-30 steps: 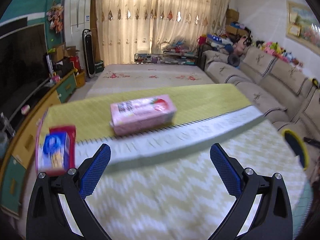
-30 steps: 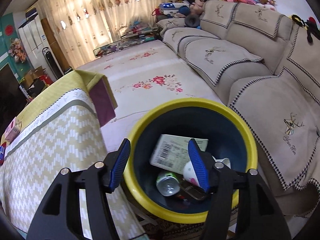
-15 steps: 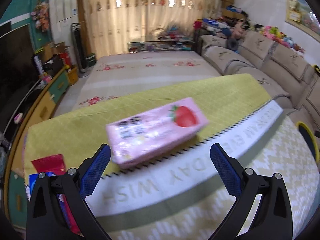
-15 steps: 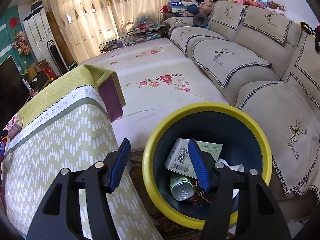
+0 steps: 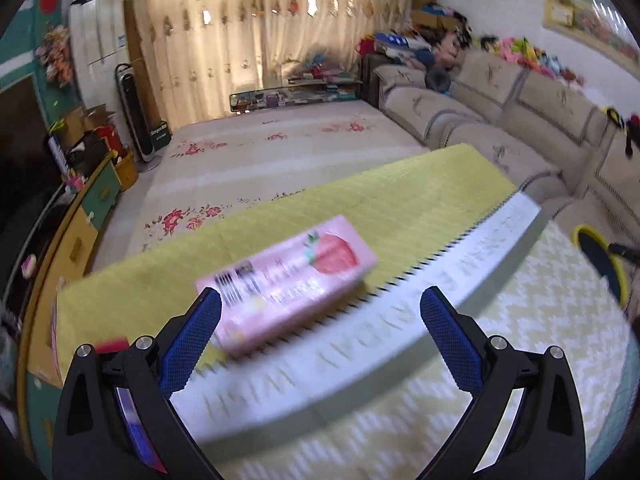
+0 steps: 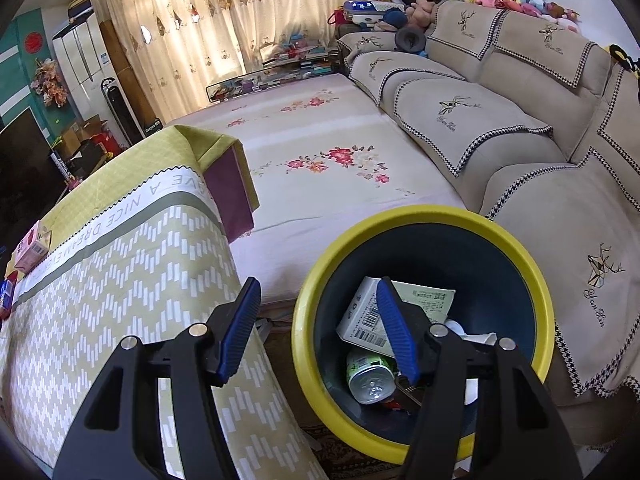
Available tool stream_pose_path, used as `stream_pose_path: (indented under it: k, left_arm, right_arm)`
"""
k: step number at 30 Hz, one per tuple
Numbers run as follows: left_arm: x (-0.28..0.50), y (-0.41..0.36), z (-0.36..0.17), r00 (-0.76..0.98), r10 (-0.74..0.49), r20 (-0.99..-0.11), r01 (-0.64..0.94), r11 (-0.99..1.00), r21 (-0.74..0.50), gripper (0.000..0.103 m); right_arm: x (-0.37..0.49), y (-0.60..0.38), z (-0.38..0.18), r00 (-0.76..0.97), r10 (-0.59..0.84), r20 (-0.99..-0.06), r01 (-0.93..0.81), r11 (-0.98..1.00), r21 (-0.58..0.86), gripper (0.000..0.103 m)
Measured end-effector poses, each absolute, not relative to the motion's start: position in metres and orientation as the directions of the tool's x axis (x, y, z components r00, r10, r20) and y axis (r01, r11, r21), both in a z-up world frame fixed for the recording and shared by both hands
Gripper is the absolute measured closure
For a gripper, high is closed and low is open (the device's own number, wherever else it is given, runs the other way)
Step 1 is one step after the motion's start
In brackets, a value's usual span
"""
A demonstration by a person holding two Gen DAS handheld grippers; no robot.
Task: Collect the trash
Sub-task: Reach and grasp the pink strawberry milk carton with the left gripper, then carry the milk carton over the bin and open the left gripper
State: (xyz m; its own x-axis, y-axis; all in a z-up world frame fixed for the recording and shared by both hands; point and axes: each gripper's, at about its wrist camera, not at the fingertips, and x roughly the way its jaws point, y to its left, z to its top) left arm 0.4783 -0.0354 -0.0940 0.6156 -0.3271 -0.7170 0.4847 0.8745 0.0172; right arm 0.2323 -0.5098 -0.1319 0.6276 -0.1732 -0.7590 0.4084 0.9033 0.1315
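A pink strawberry carton (image 5: 286, 280) lies on the table's yellow-green cloth (image 5: 400, 200), and shows small at the far left of the right wrist view (image 6: 33, 246). My left gripper (image 5: 318, 342) hovers just in front of it, open, its left finger close beside the carton's near end. A red and blue packet (image 5: 132, 428) lies behind the left finger. My right gripper (image 6: 318, 330) hangs open and empty over the rim of the yellow-rimmed blue bin (image 6: 424, 216). Inside the bin lie a white barcoded box (image 6: 366, 320), a green can (image 6: 370, 376) and crumpled paper.
The bin stands on the floor between the table's corner (image 6: 236, 184) and a beige sofa (image 6: 500, 128). A floral rug (image 6: 328, 152) covers the floor beyond. A TV cabinet (image 5: 80, 216) runs along the left wall, with curtains at the back.
The left gripper moved toward the pink carton, which now sits larger and lower, close to its left finger. The right gripper drifted slightly left over the bin, still open.
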Motion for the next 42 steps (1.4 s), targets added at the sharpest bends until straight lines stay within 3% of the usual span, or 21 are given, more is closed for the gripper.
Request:
stream_pose_path:
  k: [4, 15, 20, 24, 29, 39, 42]
  left_arm:
    - [0.503, -0.046, -0.099, 0.595, -0.310, -0.741, 0.551, 0.829, 0.095, 0.005]
    - [0.542, -0.078, -0.118, 0.464, -0.272, -0.843, 0.706, 0.689, 0.166, 0.005]
    - [0.550, -0.078, -0.133, 0.375, -0.237, -0.896, 0.726, 0.676, 0.125, 0.005]
    - [0.531, -0.077, -0.131, 0.298, -0.308, -0.904, 0.738, 0.675, 0.013, 0.006]
    - [0.503, -0.091, -0.131, 0.237, -0.359, -0.903, 0.715, 0.693, -0.087, 0.029]
    - [0.475, -0.129, -0.147, 0.358, -0.227, -0.906, 0.570, 0.821, 0.019, 0.031]
    - [0.479, -0.130, -0.144, 0.384, -0.206, -0.900, 0.505, 0.863, 0.018, 0.048]
  right_arm:
    - [0.232, -0.515, -0.132, 0.617, -0.189, -0.764, 0.426, 0.897, 0.122, 0.045]
    - [0.248, -0.517, -0.132, 0.596, -0.193, -0.779, 0.430, 0.897, 0.107, 0.045]
    - [0.260, -0.505, -0.135, 0.593, -0.171, -0.786, 0.395, 0.913, 0.099, 0.045]
    - [0.261, -0.496, -0.136, 0.597, -0.150, -0.788, 0.366, 0.925, 0.101, 0.045]
    - [0.254, -0.496, -0.135, 0.609, -0.130, -0.782, 0.356, 0.926, 0.124, 0.045]
    - [0.216, -0.509, -0.128, 0.638, -0.111, -0.762, 0.366, 0.914, 0.173, 0.045]
    - [0.200, -0.512, -0.125, 0.648, -0.110, -0.754, 0.368, 0.912, 0.183, 0.045]
